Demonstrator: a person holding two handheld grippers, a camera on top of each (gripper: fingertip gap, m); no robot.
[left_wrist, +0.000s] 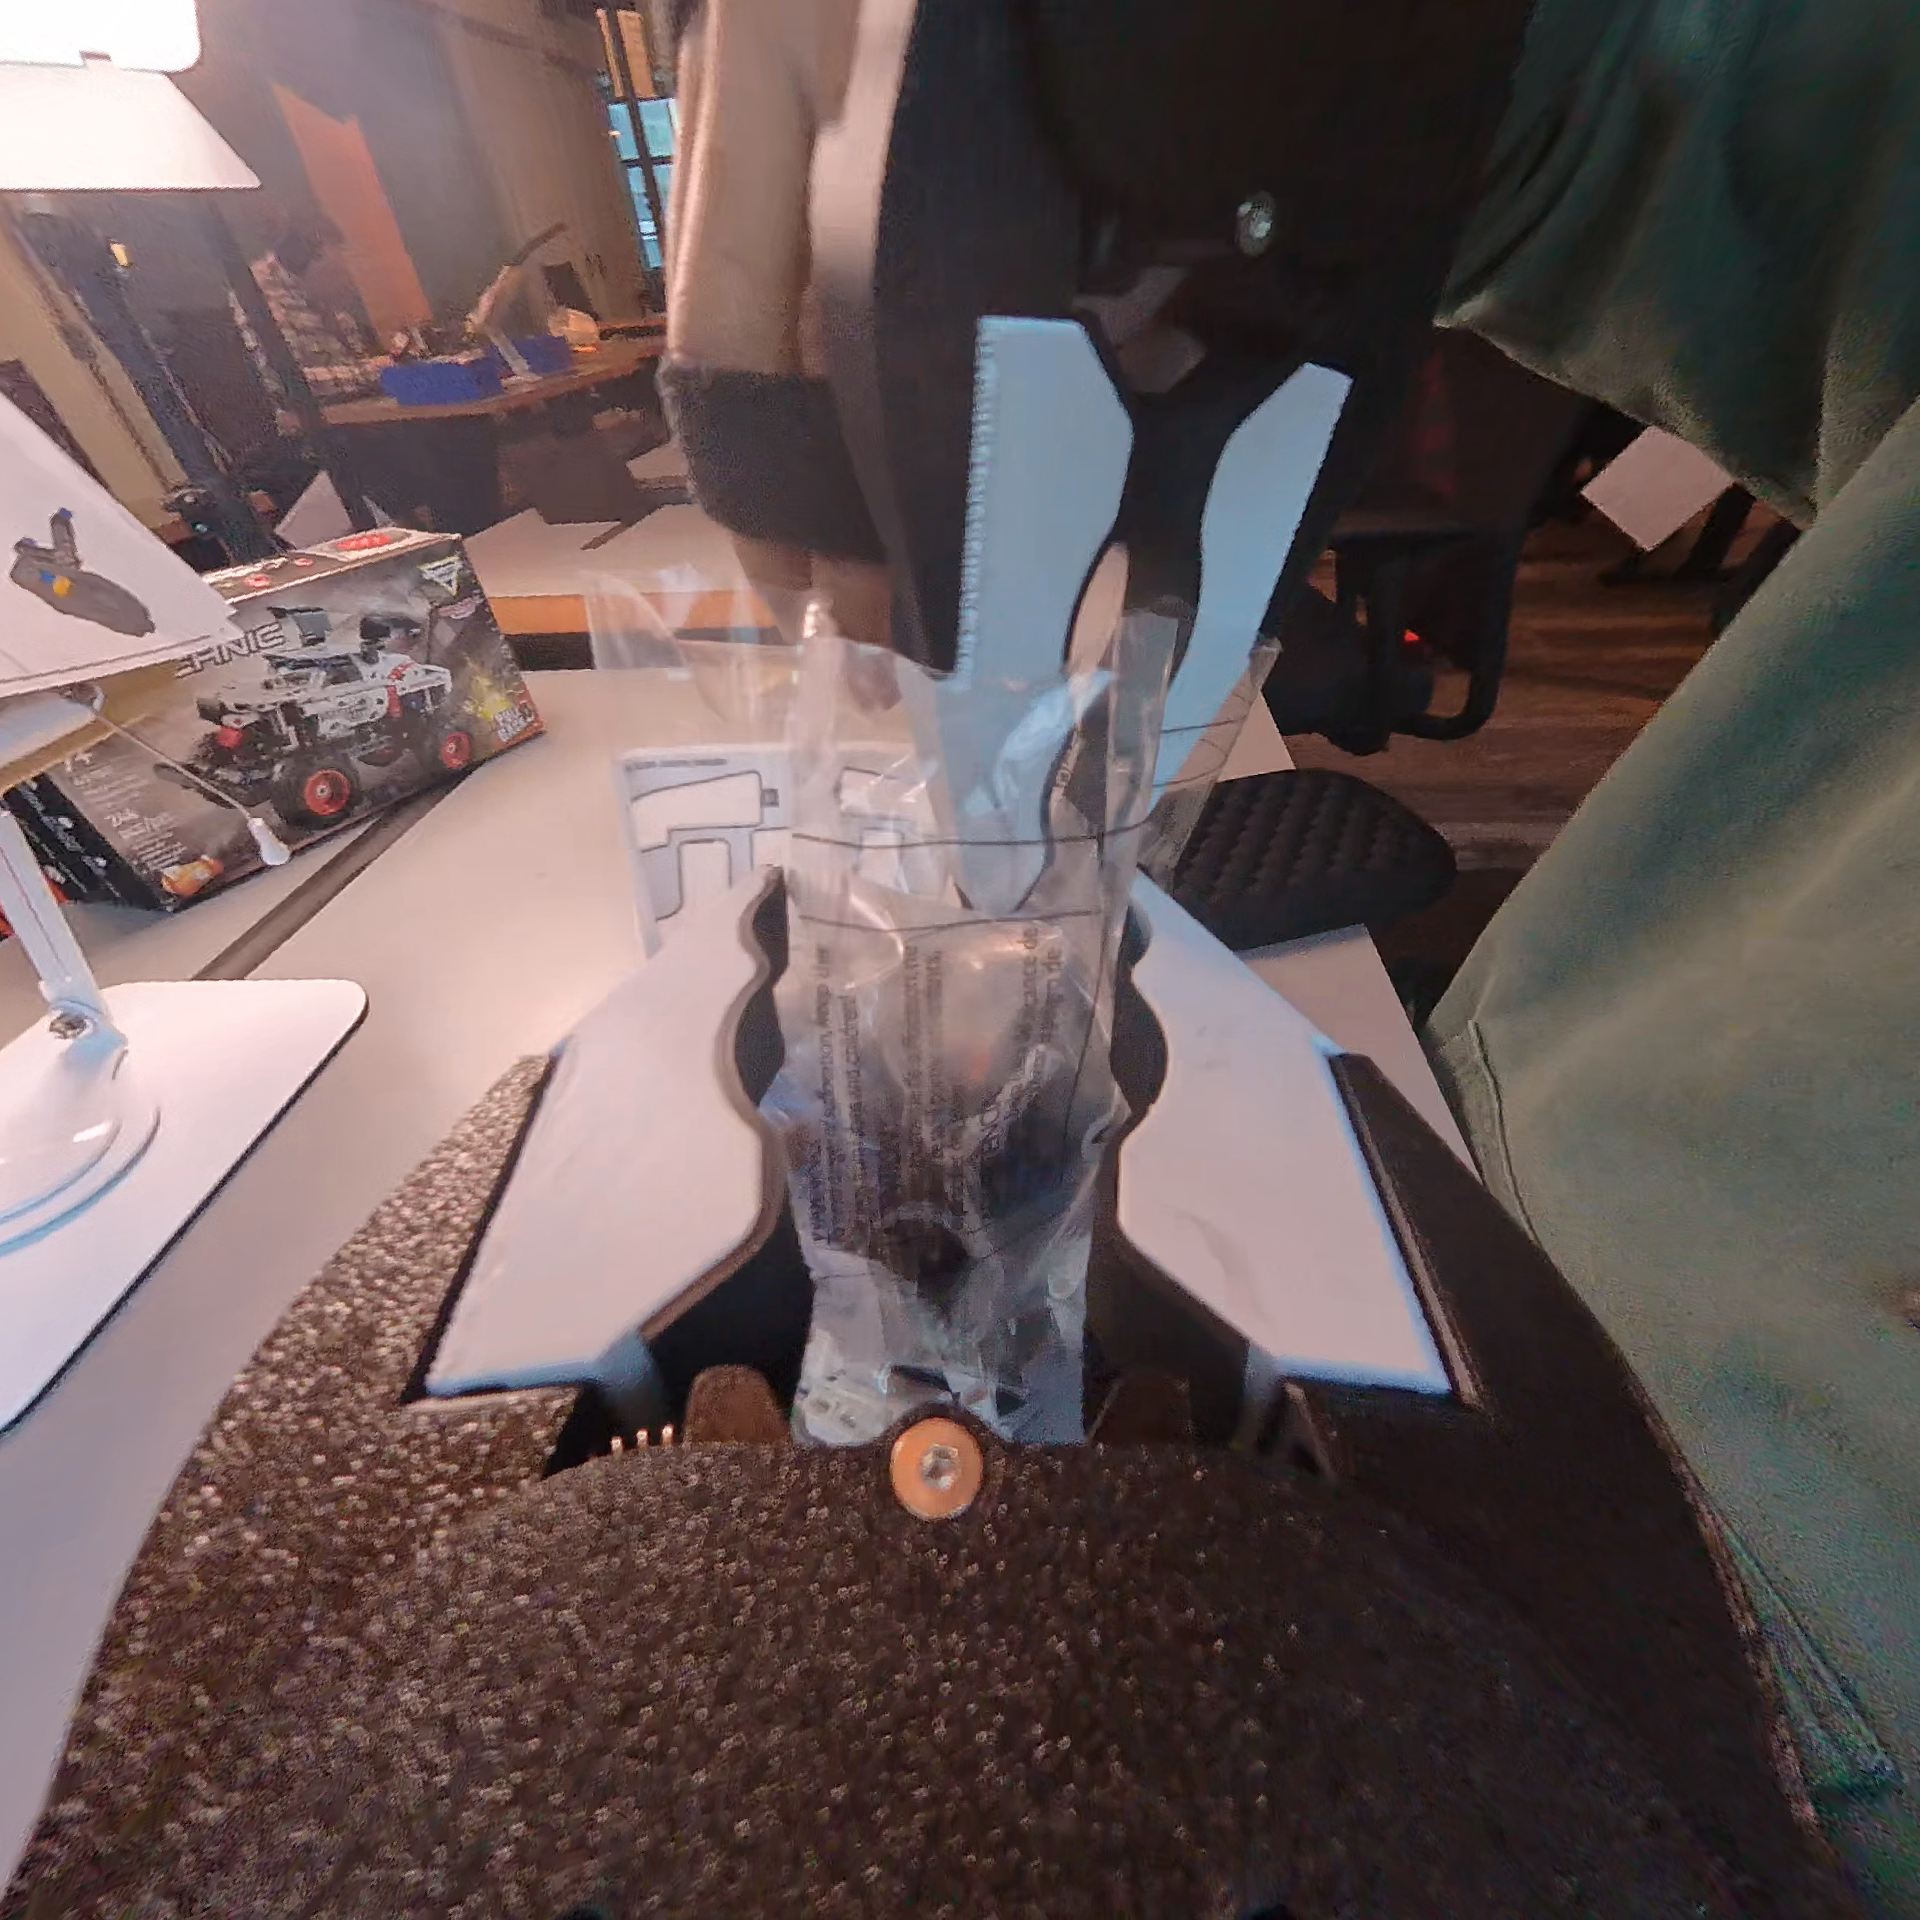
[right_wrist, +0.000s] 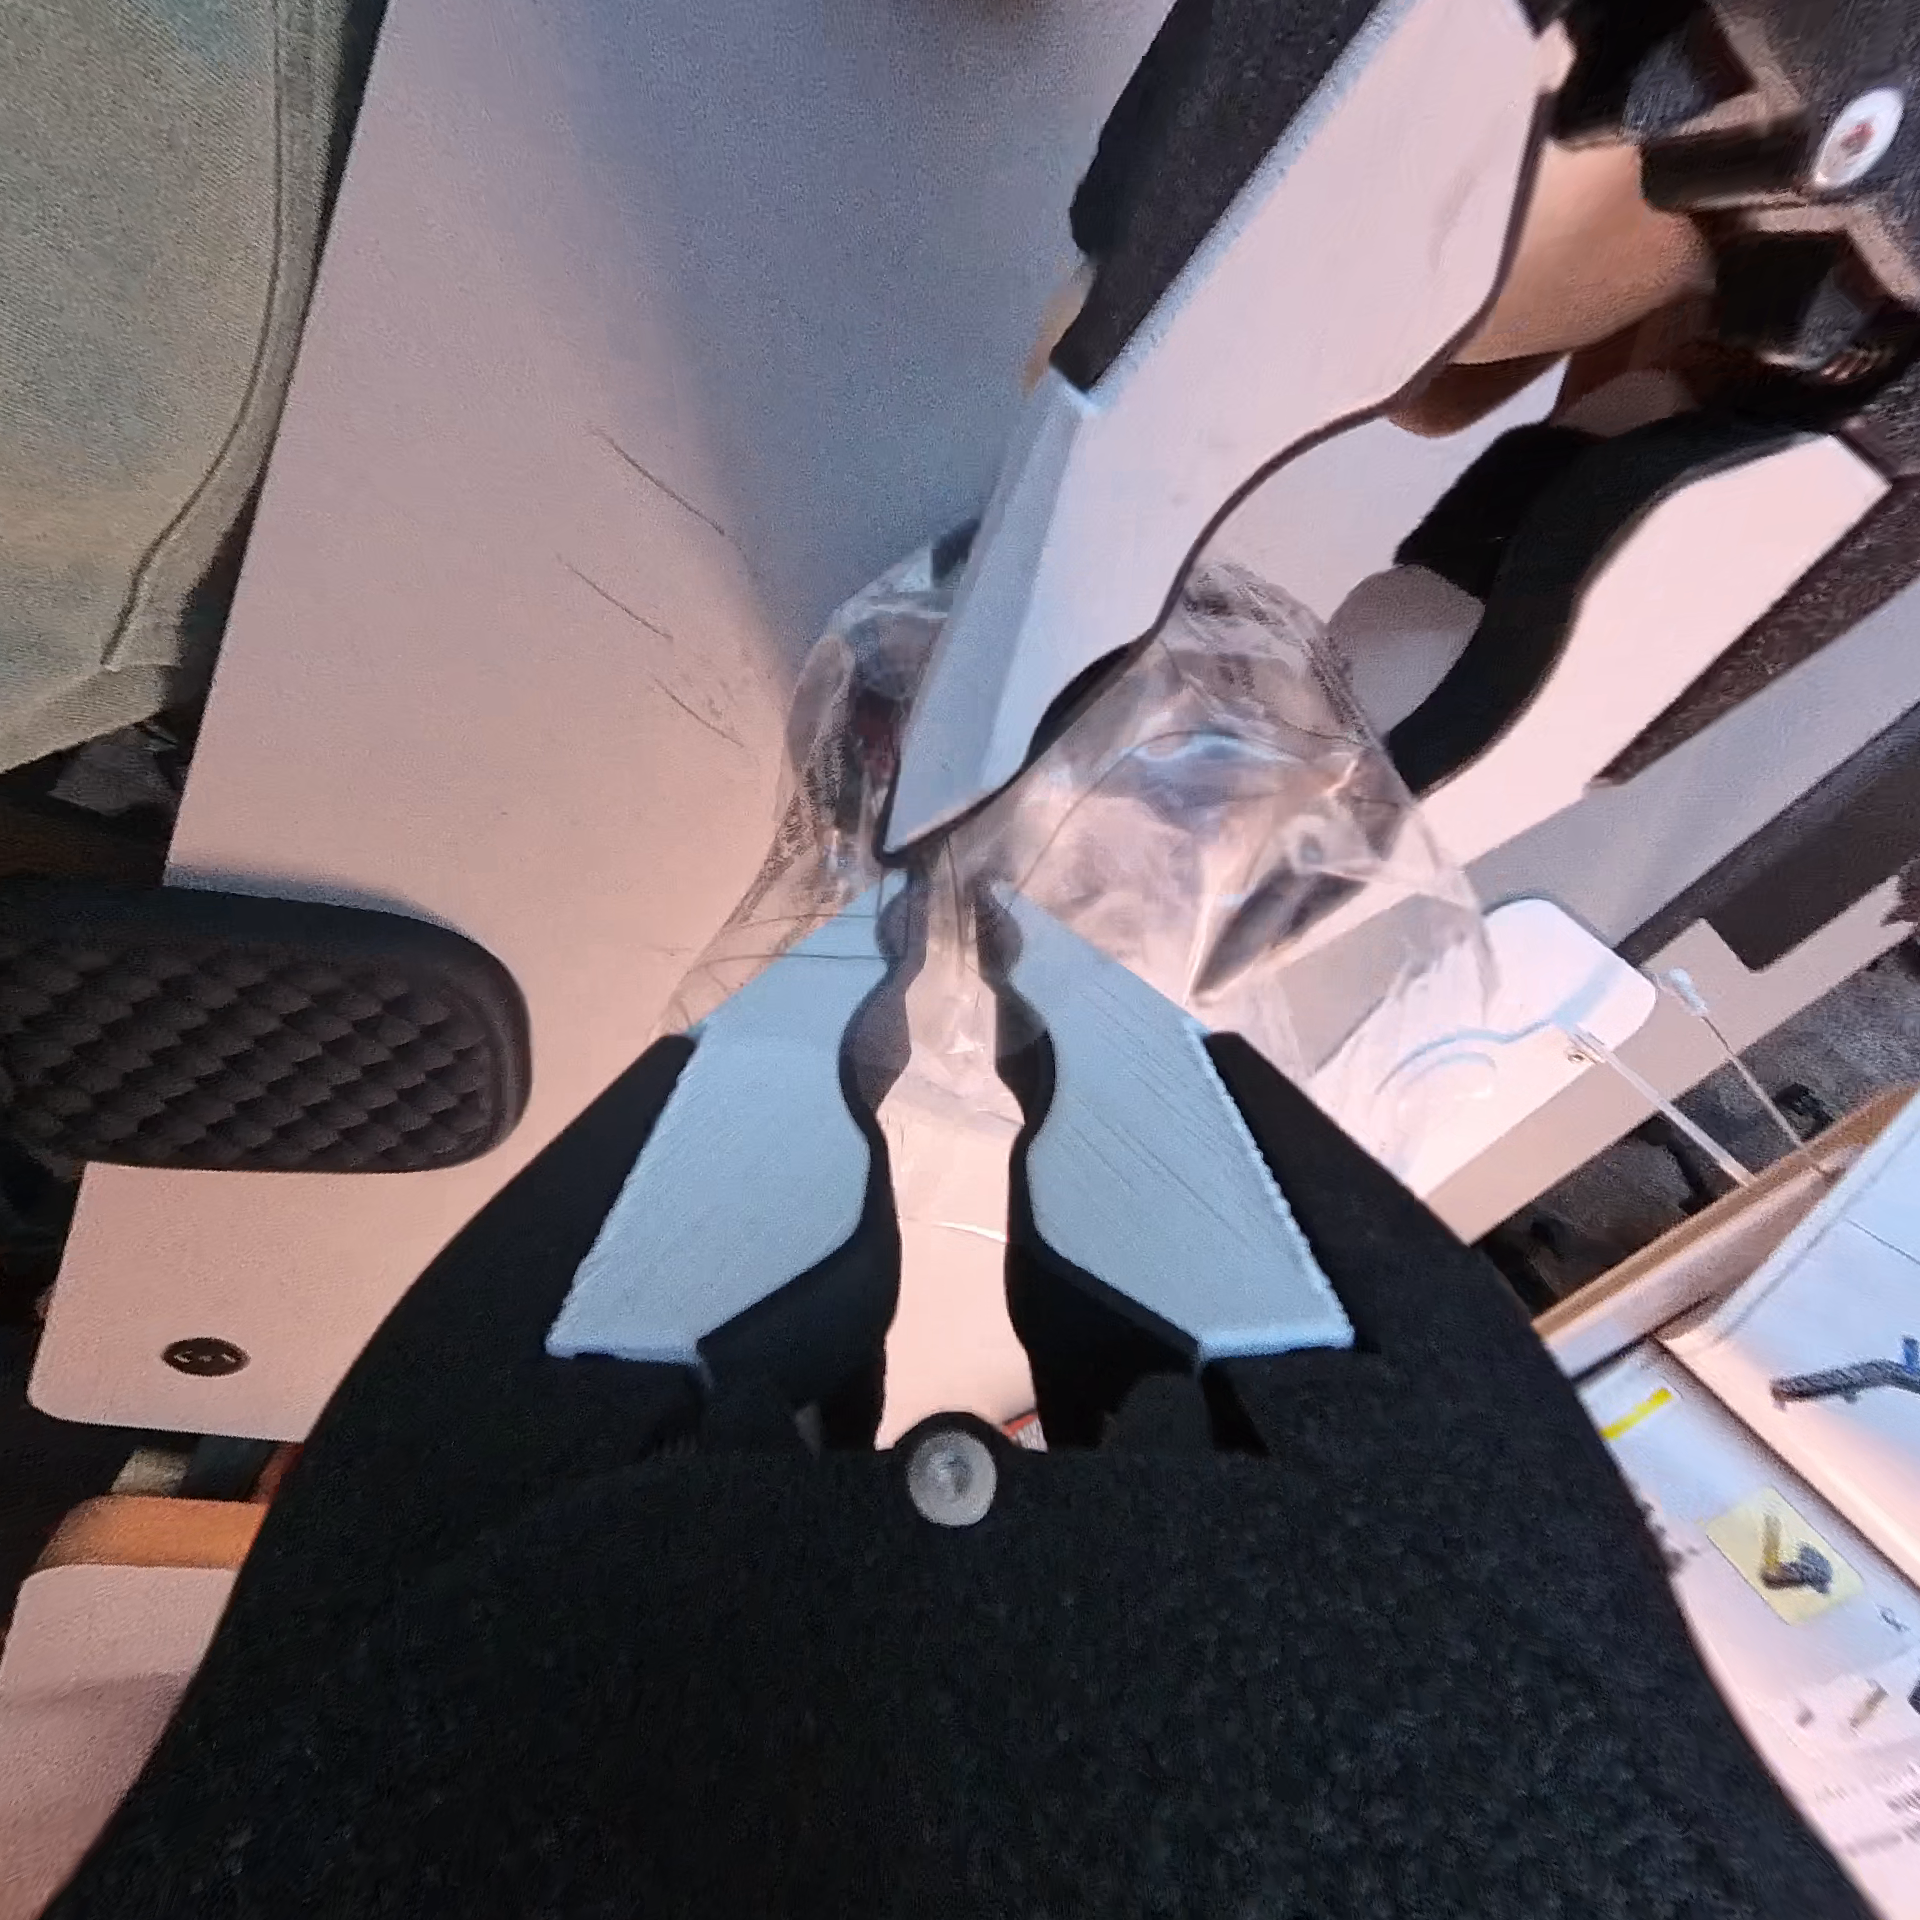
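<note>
A clear plastic bag (left_wrist: 935, 1091) with dark small parts inside is held up above the white table (left_wrist: 468, 935). My left gripper (left_wrist: 956, 894) is shut on the bag's lower, filled part. My right gripper (left_wrist: 1081, 831) comes down from above and pinches the bag's upper film. In the right wrist view my right gripper (right_wrist: 945, 914) is shut on a fold of the clear film. There the left gripper (right_wrist: 1153, 800) reaches in from the upper right, its fingers on either side of the bag (right_wrist: 1299, 831).
A toy truck box (left_wrist: 312, 707) and a white stand with a flat base (left_wrist: 156, 1091) are at the left. A printed sheet (left_wrist: 707, 821) lies behind the bag. A black chair seat (left_wrist: 1309, 852) is past the table edge. A person in green clothing (left_wrist: 1714, 935) is at the right. Less than 4 cm separates the two grippers' tips.
</note>
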